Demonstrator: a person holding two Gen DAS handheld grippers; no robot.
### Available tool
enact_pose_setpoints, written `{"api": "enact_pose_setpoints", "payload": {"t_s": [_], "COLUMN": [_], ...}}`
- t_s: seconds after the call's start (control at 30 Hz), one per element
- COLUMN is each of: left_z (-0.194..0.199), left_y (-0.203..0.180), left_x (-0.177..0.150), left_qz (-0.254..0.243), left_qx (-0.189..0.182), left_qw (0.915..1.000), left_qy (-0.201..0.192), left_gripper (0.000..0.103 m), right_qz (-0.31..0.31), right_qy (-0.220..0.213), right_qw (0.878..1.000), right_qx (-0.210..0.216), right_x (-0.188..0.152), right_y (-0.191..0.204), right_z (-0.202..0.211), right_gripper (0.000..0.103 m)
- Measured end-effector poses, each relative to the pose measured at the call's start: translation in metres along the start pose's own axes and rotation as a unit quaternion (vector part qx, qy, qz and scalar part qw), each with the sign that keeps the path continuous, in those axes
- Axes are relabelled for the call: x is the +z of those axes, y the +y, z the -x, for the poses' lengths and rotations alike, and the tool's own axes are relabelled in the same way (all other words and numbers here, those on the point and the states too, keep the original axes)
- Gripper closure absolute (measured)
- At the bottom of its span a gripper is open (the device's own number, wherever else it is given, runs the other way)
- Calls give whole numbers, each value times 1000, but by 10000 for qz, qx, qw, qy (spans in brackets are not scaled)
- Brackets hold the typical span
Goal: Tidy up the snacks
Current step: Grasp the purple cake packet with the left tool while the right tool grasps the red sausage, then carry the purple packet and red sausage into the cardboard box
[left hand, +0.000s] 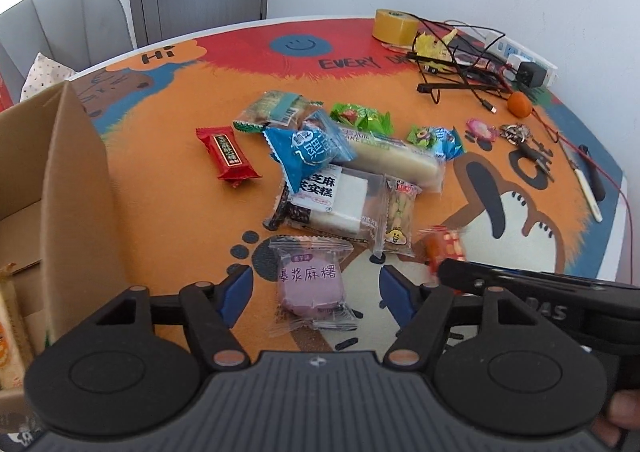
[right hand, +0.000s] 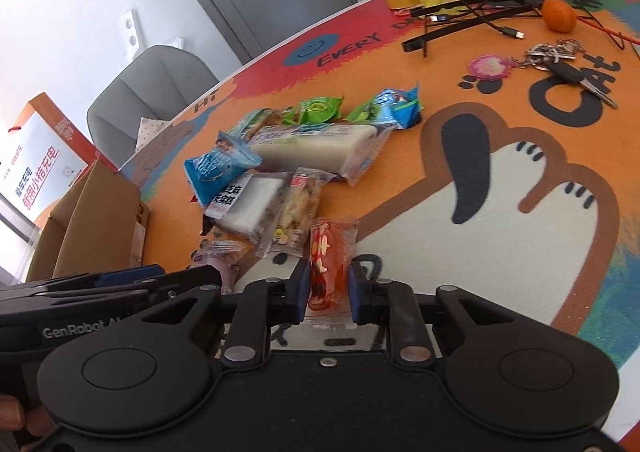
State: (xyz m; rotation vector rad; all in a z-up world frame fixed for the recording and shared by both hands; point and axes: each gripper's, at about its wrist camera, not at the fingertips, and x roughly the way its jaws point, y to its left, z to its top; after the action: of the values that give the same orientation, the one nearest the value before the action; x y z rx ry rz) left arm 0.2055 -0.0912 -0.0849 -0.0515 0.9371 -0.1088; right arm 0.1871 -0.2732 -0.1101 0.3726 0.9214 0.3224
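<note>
Nearest, left to right: cardboard box (left hand: pixel 76 187) at the desk's left edge, open-topped to take the snacks, a few already inside. My left gripper (left hand: pixel 316 292) stood wide astride the purple mochi packet (left hand: pixel 310 284), not touching it, presumably lined up for the next grab. Loose snack pile (left hand: pixel 340 167) lay mid-desk, unsorted. My right gripper (right hand: pixel 329 290) was clamped on the orange packet (right hand: pixel 328 252), near the front edge.

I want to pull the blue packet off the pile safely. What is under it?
The blue packet overlaps the black-and-white sesame cake pack and an end of the long white cake bar. Anything directly beneath its middle is covered.
</note>
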Motion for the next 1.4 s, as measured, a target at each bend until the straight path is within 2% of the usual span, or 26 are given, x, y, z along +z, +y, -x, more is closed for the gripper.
{"api": "enact_pose_setpoints", "payload": {"t_s": [0.3,0.37,0.43,0.47,0.7,1.0,1.4], "left_z": [-20,-20,-19,-18,-7,17,61], "left_y": [3,3,3,4,11,16,42], "left_x": [-5,-6,-7,-6,-2,11,30], "left_qz": [-15,-74,-117,-117,-55,-25,198], "left_qx": [134,208,255,222,79,70,289], "left_qw": [9999,9998,9996,9997,9999,9994,9962], "left_qy": [71,16,-34,-26,-34,-342,-799], "left_gripper": [34,39,61,68,71,71,71], "right_qz": [127,284,388,404,355,294,536], "right_qy": [-53,-91,-116,-122,-215,-354,-608], "right_qw": [9998,9993,9987,9986,9988,9989,9964], "right_qx": [-129,-235,-305,-320,-241,-59,253], "right_x": [1,1,1,1,-1,2,16], "right_y": [-1,5,9,9,17,28,58], "right_z": [1,-1,-2,-2,0,6,17], "right_gripper": [80,80,80,81,83,83,83]}}
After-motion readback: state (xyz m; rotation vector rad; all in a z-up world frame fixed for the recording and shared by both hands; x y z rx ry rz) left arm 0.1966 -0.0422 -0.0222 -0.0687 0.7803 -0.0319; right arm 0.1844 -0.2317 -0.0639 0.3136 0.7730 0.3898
